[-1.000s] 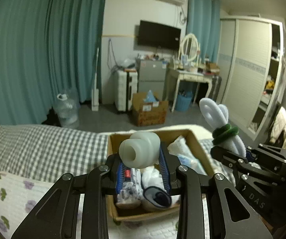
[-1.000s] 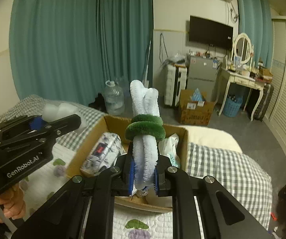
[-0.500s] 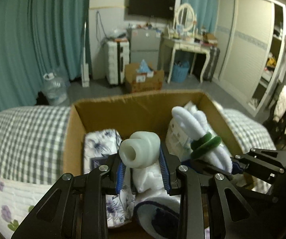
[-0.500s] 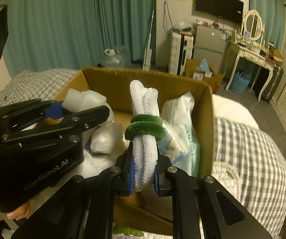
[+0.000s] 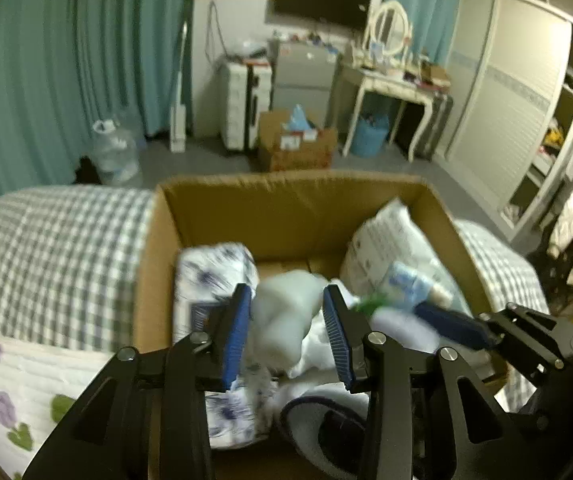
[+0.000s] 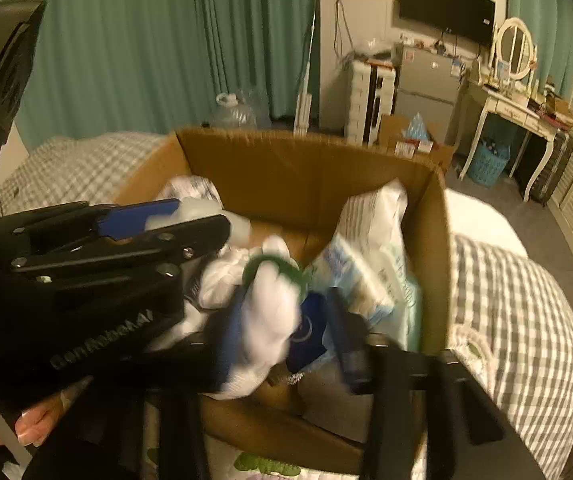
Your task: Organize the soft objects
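A cardboard box (image 5: pixel 286 200) sits on the bed and holds soft packs; it also shows in the right wrist view (image 6: pixel 306 164). My left gripper (image 5: pixel 286 308) is open above the box, with a pale soft lump (image 5: pixel 286 316) blurred between its spread fingers, seemingly loose. My right gripper (image 6: pixel 282 320) is open too, its fingers (image 6: pixel 340 320) spread around a white fluffy roll with a green band (image 6: pixel 270 308), blurred. The right gripper shows in the left wrist view (image 5: pixel 498 332) at the right.
In the box lie a floral tissue pack (image 5: pixel 214 280), a white bag (image 5: pixel 386 240), a blue-white pack (image 6: pixel 350 276) and a slipper (image 5: pixel 326 428). A checked blanket (image 5: pixel 46 252) covers the bed. Beyond are a water jug (image 5: pixel 114 152), another carton (image 5: pixel 294 144) and a dressing table (image 5: pixel 390 80).
Both grippers have opened over the box. The pale lump and the white banded roll have slipped down from the fingertips toward the box contents, blurred with motion.
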Demonstrator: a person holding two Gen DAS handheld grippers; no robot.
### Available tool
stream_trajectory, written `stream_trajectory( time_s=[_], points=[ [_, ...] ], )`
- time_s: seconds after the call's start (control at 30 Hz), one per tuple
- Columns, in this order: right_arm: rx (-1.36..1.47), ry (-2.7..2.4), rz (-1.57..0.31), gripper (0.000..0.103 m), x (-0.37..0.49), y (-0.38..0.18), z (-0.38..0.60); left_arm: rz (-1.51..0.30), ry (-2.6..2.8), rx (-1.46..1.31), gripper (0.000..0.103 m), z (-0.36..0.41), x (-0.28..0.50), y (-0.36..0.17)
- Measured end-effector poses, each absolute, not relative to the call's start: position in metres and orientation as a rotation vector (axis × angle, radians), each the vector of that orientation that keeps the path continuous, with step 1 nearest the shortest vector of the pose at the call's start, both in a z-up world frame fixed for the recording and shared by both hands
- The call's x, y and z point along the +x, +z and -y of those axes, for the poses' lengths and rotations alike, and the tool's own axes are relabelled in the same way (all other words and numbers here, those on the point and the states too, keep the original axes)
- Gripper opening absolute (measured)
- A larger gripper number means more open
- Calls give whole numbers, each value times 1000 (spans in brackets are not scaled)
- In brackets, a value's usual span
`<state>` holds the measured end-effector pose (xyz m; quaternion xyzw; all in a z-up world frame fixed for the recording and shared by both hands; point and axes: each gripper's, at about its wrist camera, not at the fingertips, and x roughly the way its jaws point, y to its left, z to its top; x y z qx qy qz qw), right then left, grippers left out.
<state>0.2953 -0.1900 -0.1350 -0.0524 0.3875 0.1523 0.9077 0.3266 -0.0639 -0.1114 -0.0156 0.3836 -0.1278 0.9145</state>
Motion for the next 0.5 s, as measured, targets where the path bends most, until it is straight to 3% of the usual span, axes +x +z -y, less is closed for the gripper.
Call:
stream_trajectory(
  time_s=[0.07, 0.13, 0.2, 0.43, 0.5],
  points=[
    [-90, 308, -772, 54, 291, -123, 192, -755, -258, -25, 44, 60, 321, -98],
    [-80, 299, -745, 54, 286, -111, 194, -724, -250, -22, 65, 57, 316, -85],
    [-75, 291, -715, 54, 280, -97, 197, -692, -248, -36, 73, 52, 312, -73],
    [-69, 273, -638, 56, 255, -47, 202, -619, -233, -71, 74, 39, 290, -31],
    [-74, 269, -602, 71, 244, -29, 202, -588, -228, -72, 74, 35, 276, -14]
  ],
)
